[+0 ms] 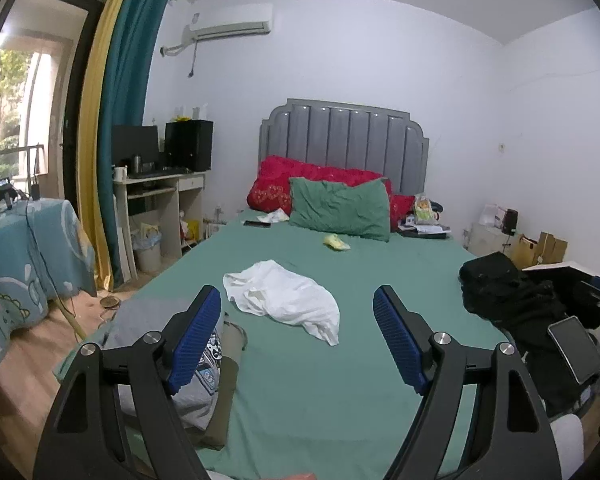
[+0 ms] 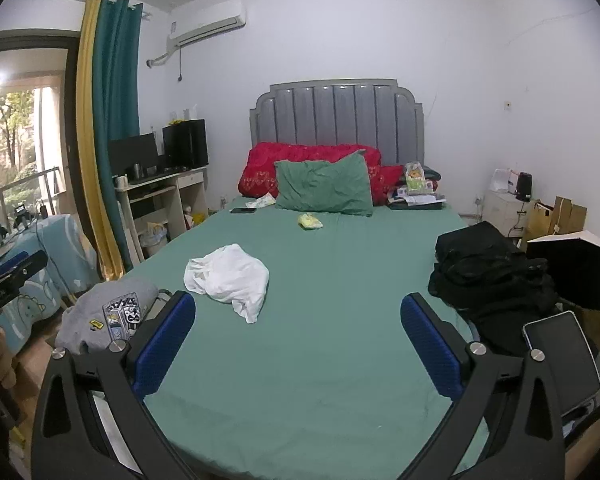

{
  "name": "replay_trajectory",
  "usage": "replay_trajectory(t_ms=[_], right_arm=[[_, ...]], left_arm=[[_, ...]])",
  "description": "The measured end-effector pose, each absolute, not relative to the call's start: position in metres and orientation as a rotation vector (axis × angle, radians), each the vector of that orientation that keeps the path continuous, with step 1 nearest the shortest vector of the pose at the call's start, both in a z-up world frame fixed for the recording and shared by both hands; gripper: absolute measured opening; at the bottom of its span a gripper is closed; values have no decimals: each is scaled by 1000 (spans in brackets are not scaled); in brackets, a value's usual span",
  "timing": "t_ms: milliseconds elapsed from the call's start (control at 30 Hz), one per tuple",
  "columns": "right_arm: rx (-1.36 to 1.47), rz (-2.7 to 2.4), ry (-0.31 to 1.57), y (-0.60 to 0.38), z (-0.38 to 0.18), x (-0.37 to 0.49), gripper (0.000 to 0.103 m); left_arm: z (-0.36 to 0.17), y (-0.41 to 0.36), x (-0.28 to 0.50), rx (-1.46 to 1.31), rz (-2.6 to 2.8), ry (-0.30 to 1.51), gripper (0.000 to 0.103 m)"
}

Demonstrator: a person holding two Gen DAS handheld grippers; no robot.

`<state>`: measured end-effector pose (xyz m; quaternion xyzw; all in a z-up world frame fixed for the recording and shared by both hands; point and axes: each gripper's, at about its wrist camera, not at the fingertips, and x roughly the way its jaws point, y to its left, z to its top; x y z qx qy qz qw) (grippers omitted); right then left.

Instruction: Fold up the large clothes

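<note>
Crumpled white cotton garment lies mid-bed; left gripper and right gripper hover wide, empty — pinch its near corners first.

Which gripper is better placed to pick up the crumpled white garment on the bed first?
Probably the left gripper: the white garment lies between its open fingers. From the right gripper it sits off to the left.
</note>
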<state>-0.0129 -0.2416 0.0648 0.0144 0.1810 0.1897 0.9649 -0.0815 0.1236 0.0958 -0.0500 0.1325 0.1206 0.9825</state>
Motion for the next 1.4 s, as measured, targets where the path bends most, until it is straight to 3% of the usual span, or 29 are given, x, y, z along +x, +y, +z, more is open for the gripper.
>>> replay_trajectory(t_ms=[1400], right_arm=[[49, 402, 392, -242, 63, -8, 101]], left_arm=[[91, 121, -74, -87, 222, 277, 81]])
